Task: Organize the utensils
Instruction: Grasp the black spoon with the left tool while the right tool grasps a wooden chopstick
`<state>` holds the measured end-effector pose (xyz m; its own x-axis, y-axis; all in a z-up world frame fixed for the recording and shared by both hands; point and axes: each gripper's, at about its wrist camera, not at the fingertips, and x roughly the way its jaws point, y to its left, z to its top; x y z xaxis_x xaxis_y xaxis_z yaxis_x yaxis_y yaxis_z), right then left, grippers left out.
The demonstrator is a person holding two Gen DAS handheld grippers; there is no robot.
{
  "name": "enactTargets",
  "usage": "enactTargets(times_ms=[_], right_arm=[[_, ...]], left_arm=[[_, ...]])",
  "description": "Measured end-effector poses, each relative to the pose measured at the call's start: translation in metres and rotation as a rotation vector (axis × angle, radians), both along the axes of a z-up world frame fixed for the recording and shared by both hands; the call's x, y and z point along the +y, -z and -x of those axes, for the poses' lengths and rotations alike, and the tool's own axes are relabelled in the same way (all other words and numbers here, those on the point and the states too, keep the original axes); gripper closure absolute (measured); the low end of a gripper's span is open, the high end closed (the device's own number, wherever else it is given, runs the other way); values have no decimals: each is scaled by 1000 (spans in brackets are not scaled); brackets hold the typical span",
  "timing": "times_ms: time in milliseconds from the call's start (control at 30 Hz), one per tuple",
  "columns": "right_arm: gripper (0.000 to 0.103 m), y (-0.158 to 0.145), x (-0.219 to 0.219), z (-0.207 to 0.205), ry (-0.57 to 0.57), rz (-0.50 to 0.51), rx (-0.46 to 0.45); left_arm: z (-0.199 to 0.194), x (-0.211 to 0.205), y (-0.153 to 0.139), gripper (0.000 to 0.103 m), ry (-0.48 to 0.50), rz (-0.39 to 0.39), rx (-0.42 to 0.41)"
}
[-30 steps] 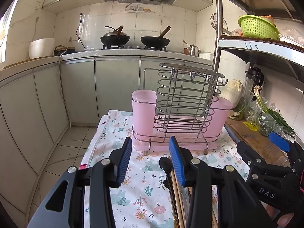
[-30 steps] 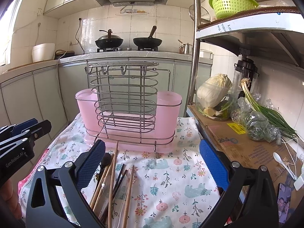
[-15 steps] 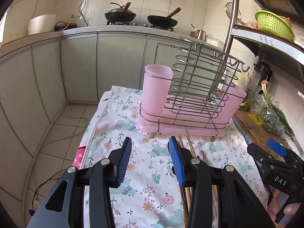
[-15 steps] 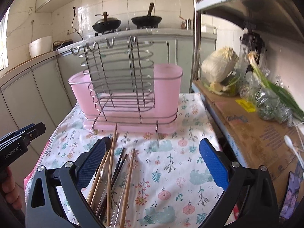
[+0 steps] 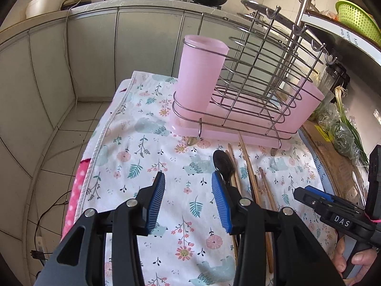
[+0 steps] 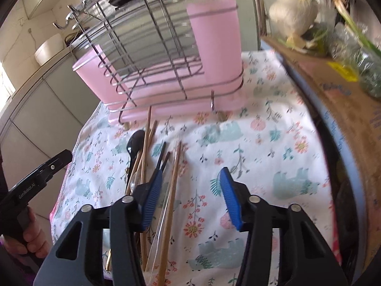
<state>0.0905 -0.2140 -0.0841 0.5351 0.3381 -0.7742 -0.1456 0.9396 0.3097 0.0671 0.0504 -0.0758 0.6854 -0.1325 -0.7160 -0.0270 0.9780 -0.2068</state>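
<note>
Wooden chopsticks (image 6: 172, 186) lie beside a black spoon (image 5: 222, 163); jaws apart on left gripper (image 5: 188, 199) and right gripper (image 6: 191, 196)

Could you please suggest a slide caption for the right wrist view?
Open right gripper above chopsticks and a black spoon before the pink utensil rack.

A floral tablecloth (image 5: 142, 157) carries the pink utensil rack (image 5: 240, 109), chopsticks (image 6: 171, 190) and black spoon (image 5: 222, 162).
</note>
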Motion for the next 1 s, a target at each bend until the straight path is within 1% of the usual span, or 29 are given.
enactTargets(times_ms=[67, 100, 300, 367, 500, 633, 733, 833, 867, 900, 1000], right_arm=[[64, 7, 4, -2, -15, -15, 33], [65, 7, 4, -2, -15, -15, 33], [71, 23, 14, -10, -53, -27, 99], [77, 29, 16, -12, -62, -29, 118], [84, 40, 20, -17, -73, -48, 146], [95, 43, 25, -20, -95, -67, 148], [95, 42, 28, -22, -100, -57, 137], [95, 43, 24, -22, -100, -68, 135], [95, 43, 23, -22, -97, -72, 136], [96, 43, 20, -22, -95, -74, 135], [96, 41, 15, -23, -83, -73, 128]], left_arm=[[-4, -3, 5, 63, 23, 11, 18], [-6, -6, 6, 63, 36, 13, 25], [-22, -25, 14, 63, 124, 22, 69], [-28, -31, 16, 63, 146, 22, 81], [-47, -39, 26, 63, 157, 29, 128], [-70, -40, 41, 64, 149, 66, 193], [-84, -41, 50, 65, 141, 92, 225], [-95, -43, 57, 66, 136, 122, 253], [-97, -43, 59, 68, 127, 132, 258], [-98, -43, 59, 76, 120, 142, 256], [-98, -41, 58, 81, 105, 156, 245]])
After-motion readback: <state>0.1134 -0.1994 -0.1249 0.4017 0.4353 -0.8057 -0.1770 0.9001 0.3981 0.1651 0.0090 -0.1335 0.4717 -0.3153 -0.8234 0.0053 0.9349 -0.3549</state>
